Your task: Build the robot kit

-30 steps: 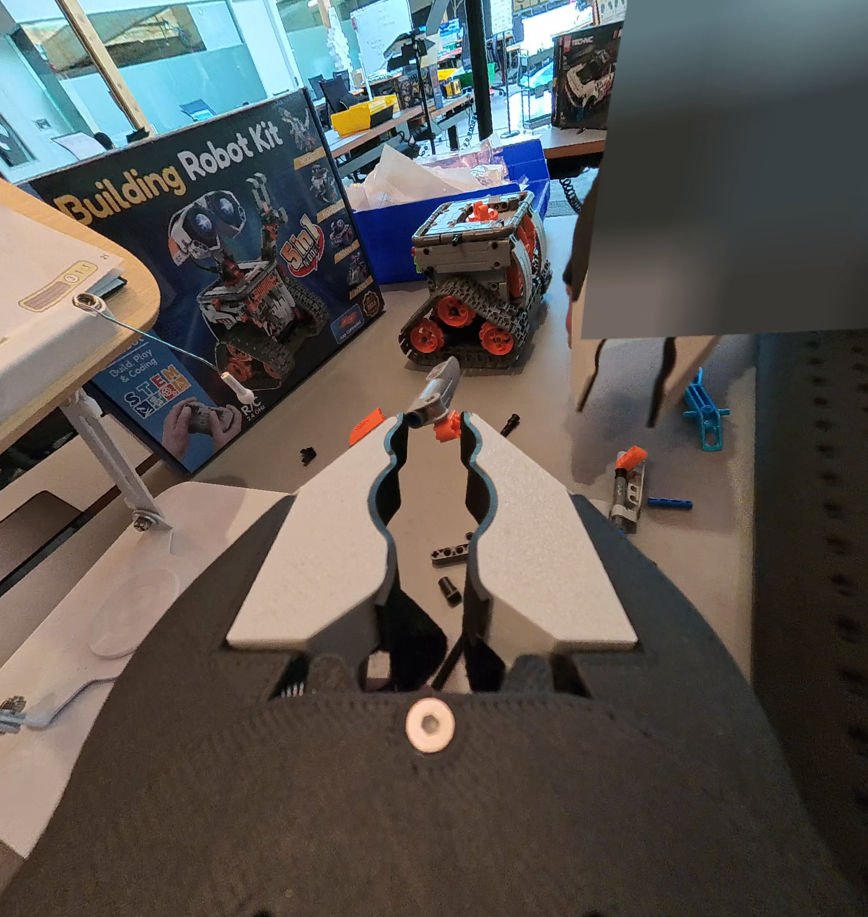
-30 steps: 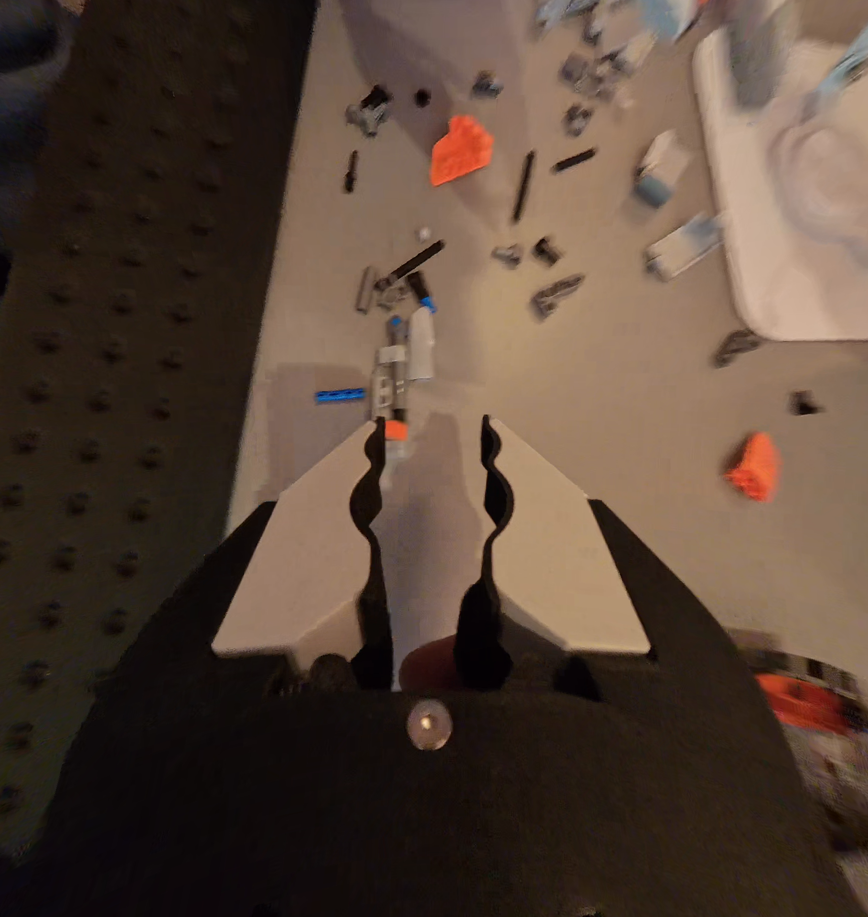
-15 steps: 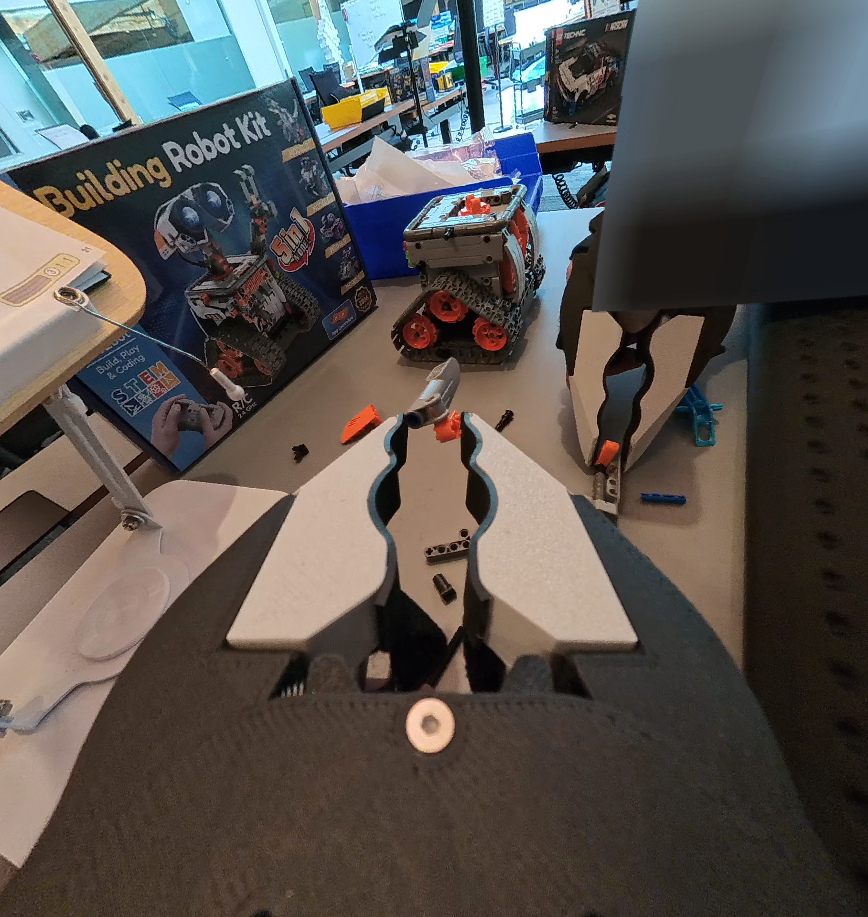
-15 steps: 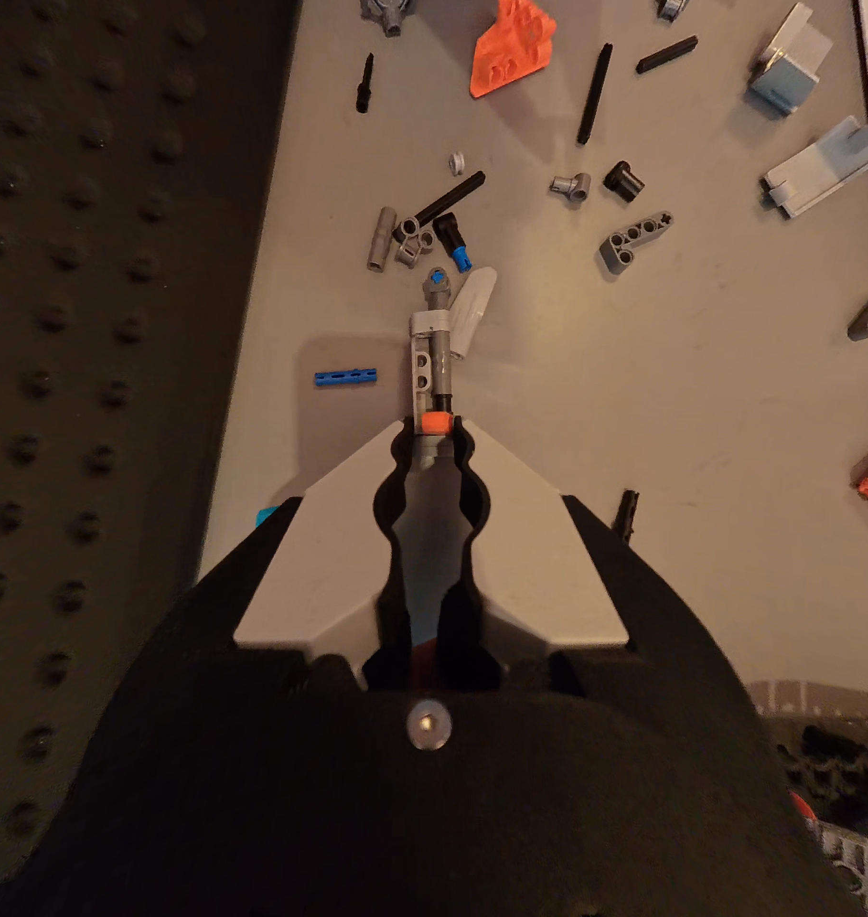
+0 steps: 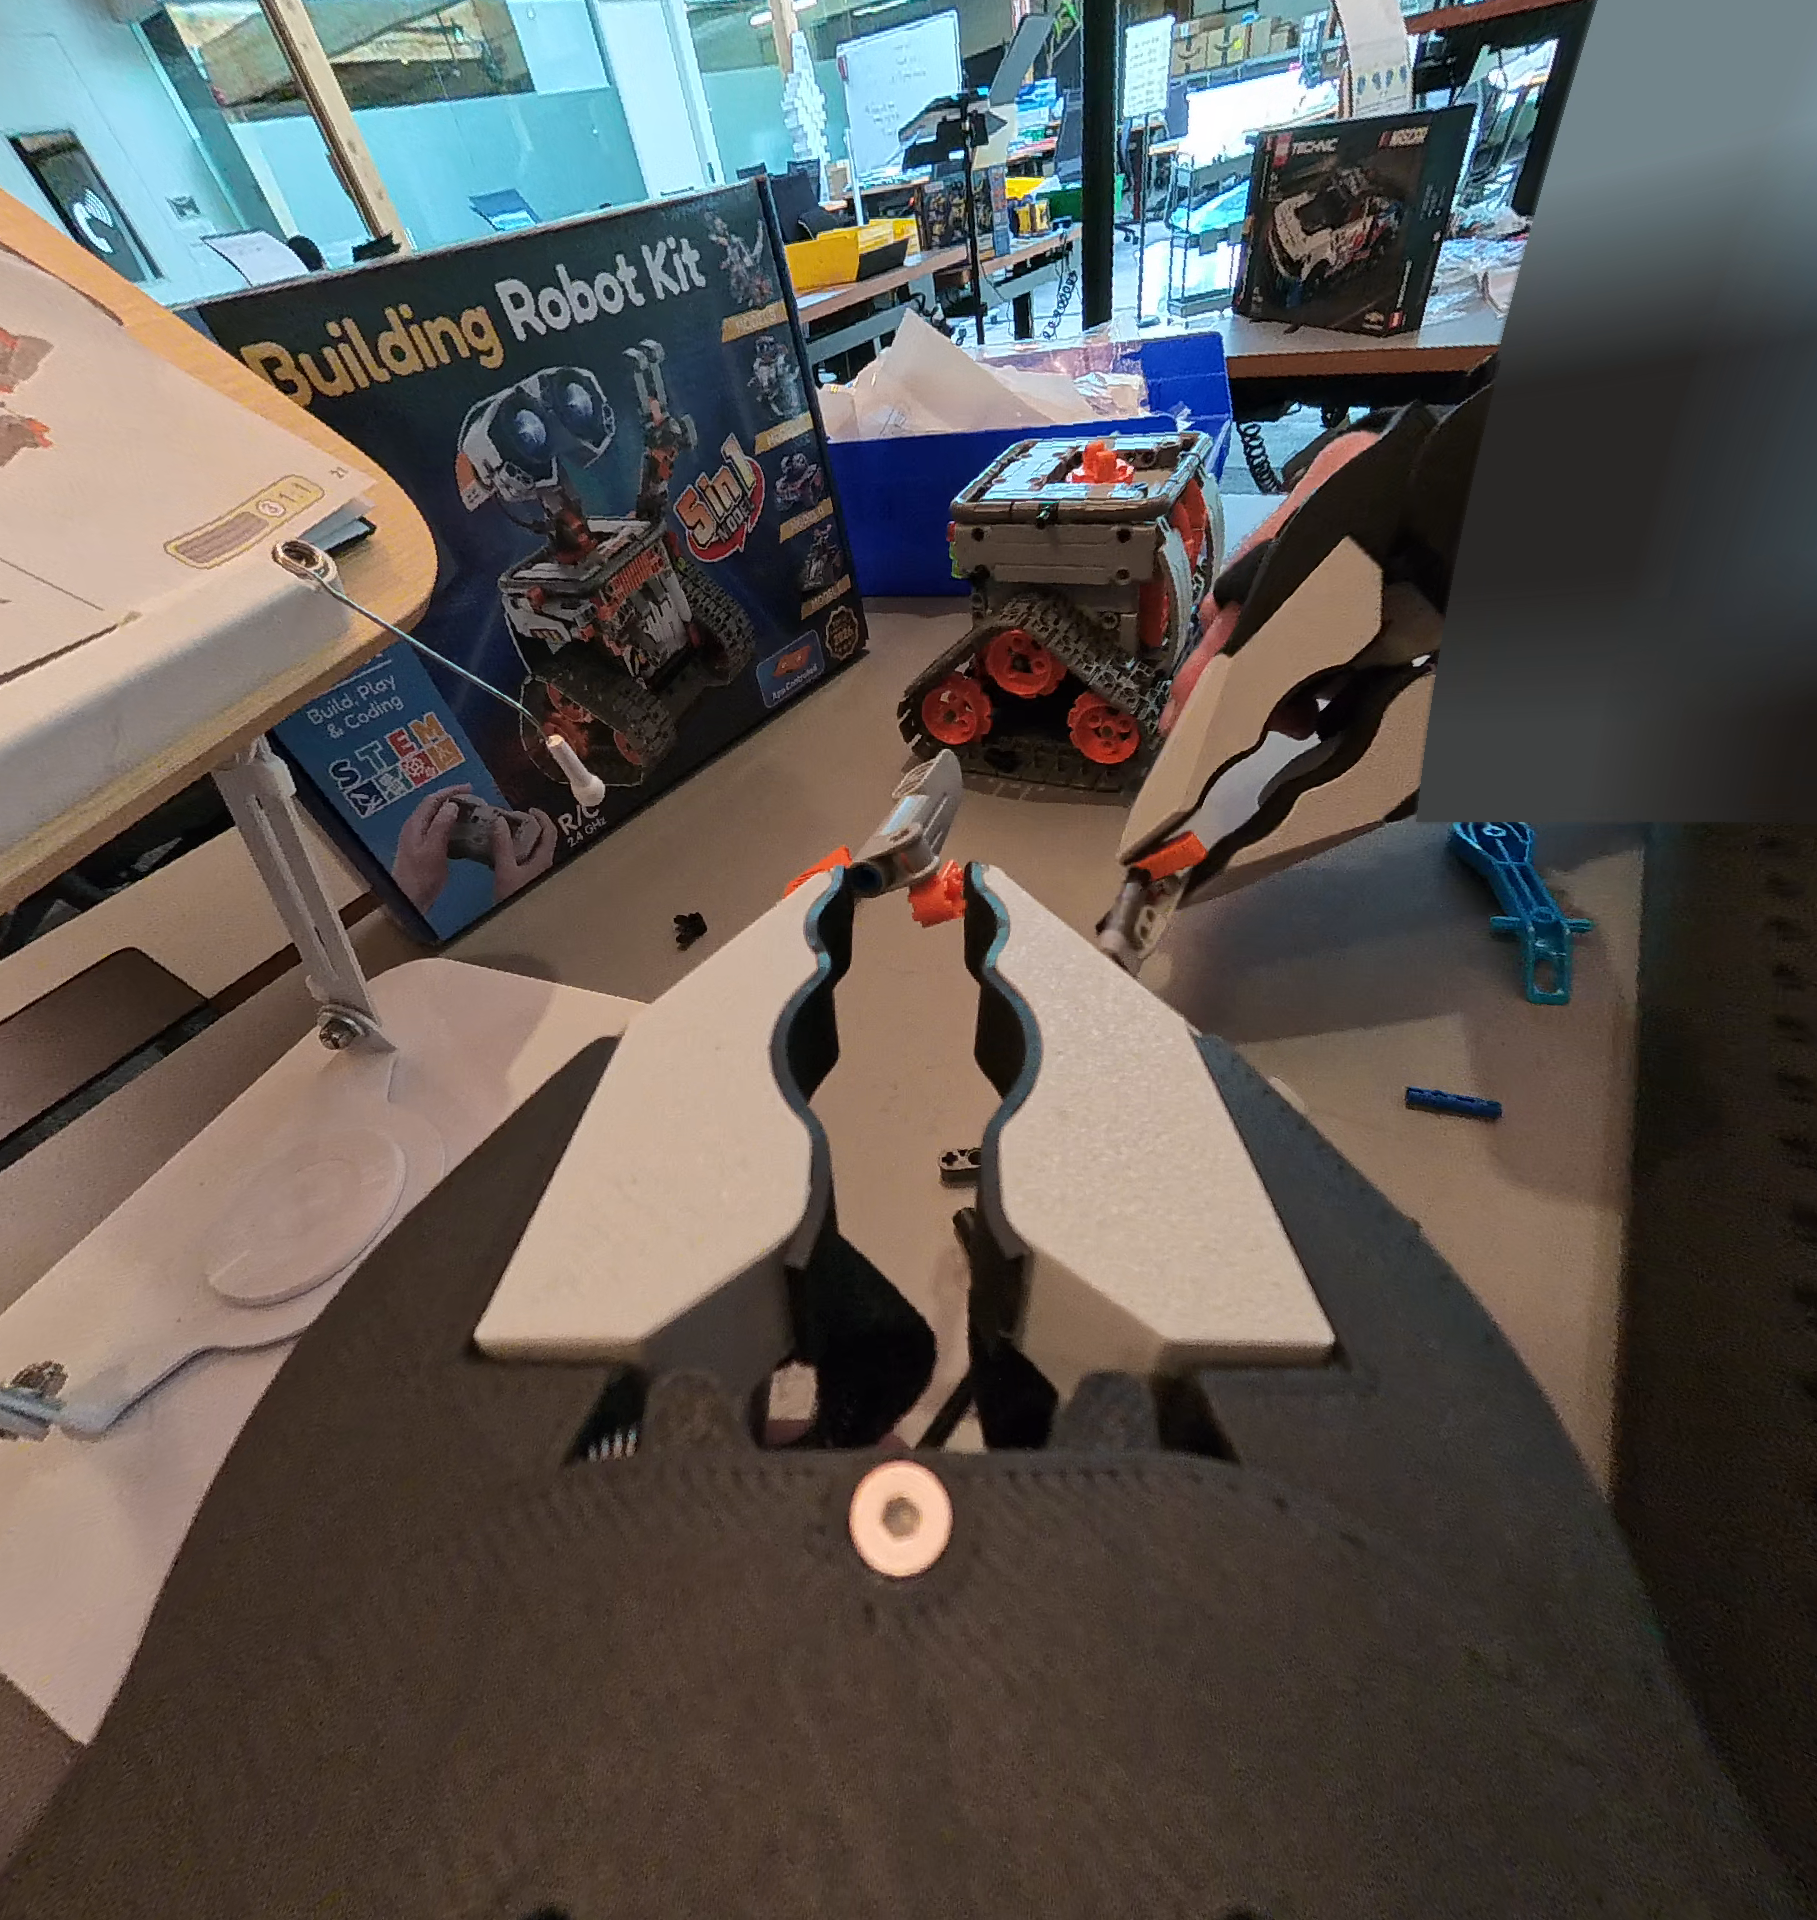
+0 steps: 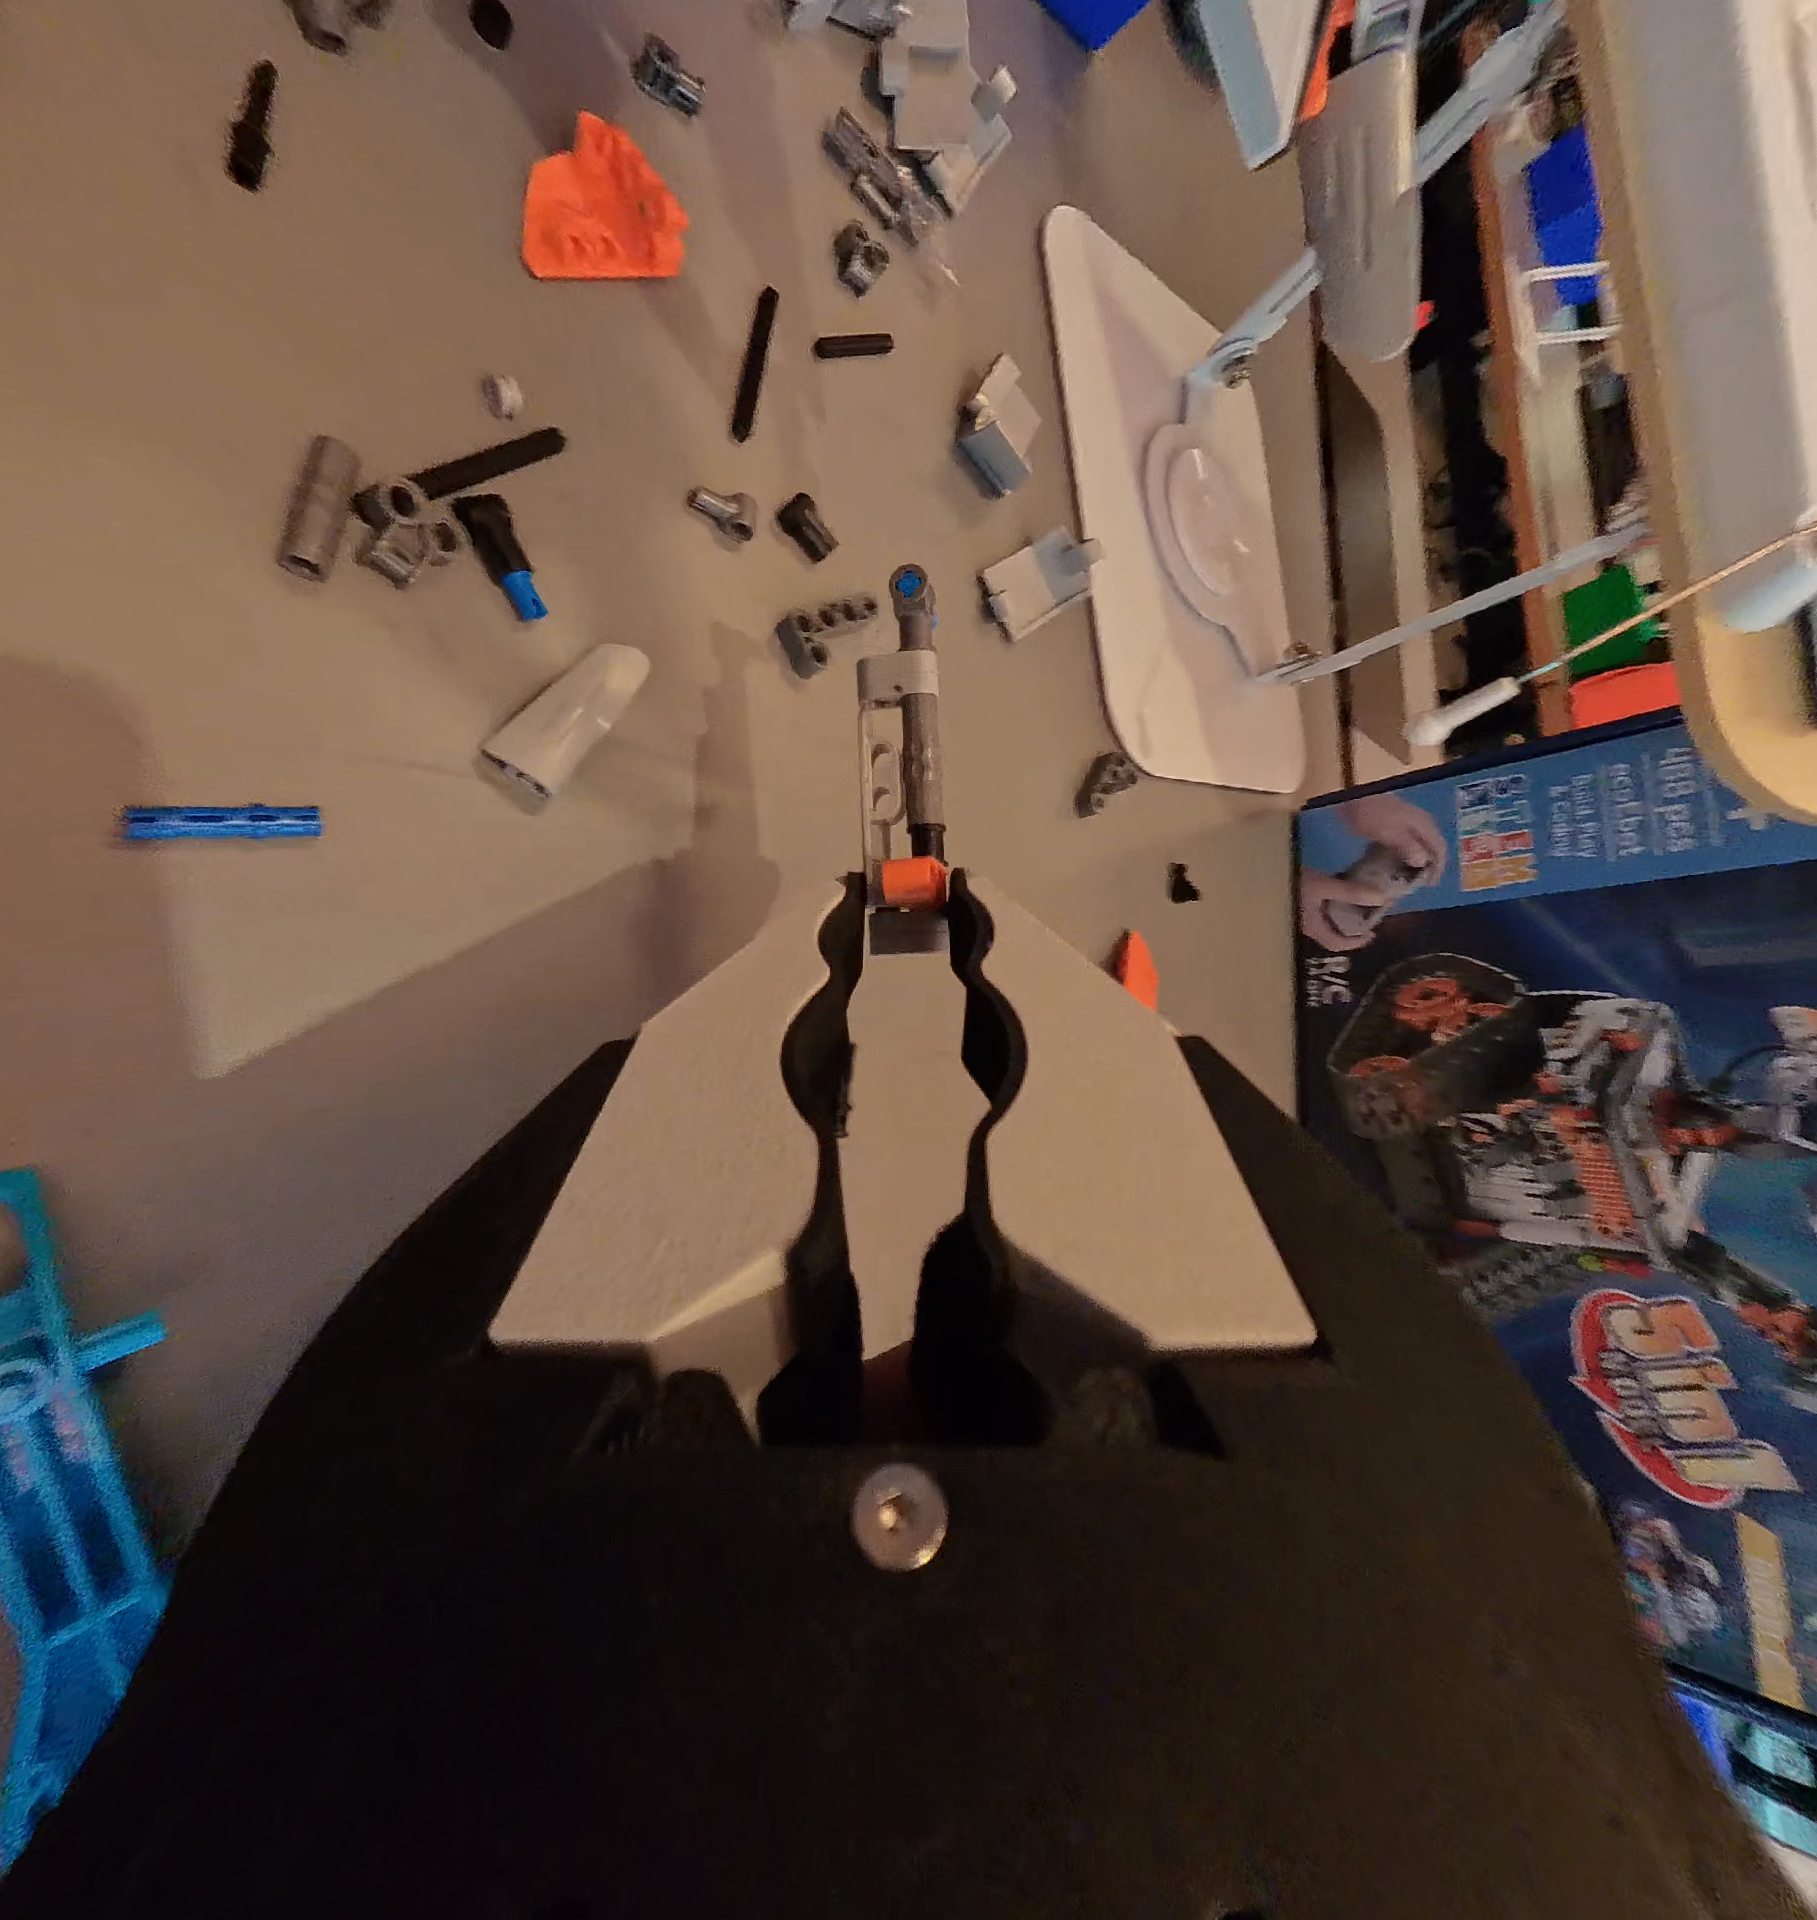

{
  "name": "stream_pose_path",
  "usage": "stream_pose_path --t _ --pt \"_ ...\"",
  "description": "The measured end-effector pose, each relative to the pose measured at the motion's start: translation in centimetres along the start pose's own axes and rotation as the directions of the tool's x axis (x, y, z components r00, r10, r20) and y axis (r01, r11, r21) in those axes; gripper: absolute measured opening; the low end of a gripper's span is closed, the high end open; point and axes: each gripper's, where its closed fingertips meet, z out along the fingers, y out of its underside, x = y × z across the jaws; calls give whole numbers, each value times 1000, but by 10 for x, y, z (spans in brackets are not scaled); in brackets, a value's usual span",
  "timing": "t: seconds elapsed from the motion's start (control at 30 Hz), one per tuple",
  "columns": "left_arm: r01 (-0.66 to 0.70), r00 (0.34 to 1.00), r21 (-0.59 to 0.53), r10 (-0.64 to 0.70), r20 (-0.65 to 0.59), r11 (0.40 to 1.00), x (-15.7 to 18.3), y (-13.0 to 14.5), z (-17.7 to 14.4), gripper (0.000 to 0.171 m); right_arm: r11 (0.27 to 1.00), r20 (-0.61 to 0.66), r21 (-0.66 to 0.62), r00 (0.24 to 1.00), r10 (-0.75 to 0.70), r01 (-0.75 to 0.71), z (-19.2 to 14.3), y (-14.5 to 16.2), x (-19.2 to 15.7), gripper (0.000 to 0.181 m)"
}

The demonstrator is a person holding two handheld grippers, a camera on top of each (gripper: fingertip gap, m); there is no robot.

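My left gripper point(image 5: 902, 891) is shut on a small grey and orange brick assembly point(image 5: 909, 836) and holds it above the table, its grey arm pointing up and away. My right gripper point(image 6: 906, 891) is shut on the orange end of a long grey and white rod assembly point(image 6: 906, 727) and holds it off the table. The right gripper also shows in the left wrist view point(image 5: 1158, 868), to the right of my left fingertips, with the rod piece point(image 5: 1143, 906) hanging from it. A tracked brick vehicle point(image 5: 1070, 613) stands behind both.
A big kit box point(image 5: 530, 520) leans at the left, beside a white stand point(image 5: 301, 904) with a booklet. Loose bricks lie scattered on the table: an orange piece point(image 6: 600, 203), a white cone piece point(image 6: 561, 725), a blue pin point(image 6: 220, 822), a blue tool point(image 5: 1522, 904). A dark studded mat point(image 5: 1756, 1247) lies right. The tracked brick vehicle point(image 5: 1070, 613) is about 15 centimetres from my right fingertips and 25 centimetres from my left.
My right gripper closed on the rod assembly on the table, lifted it and swung toward the left gripper. My left gripper kept its piece and barely moved.
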Motion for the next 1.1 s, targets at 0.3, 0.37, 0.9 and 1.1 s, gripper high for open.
stream_pose_path --t 0.3,0.37,0.9,1.1 --pt "60 998 11 -59 -36 998 -3 3 7 20 1000 -167 12 986 -6 8 -6 -2 31 13" --pt "69 997 13 -68 -43 998 -2 3 7 20 1000 -207 18 978 -19 23 -9 -3 37 13" --pt "67 995 8 -66 -69 998 4 5 10 20 997 -332 27 941 -63 77 -16 -3 55 14" --pt "67 995 7 -66 -79 998 7 5 12 20 996 -344 34 937 -62 78 -17 -3 56 14"
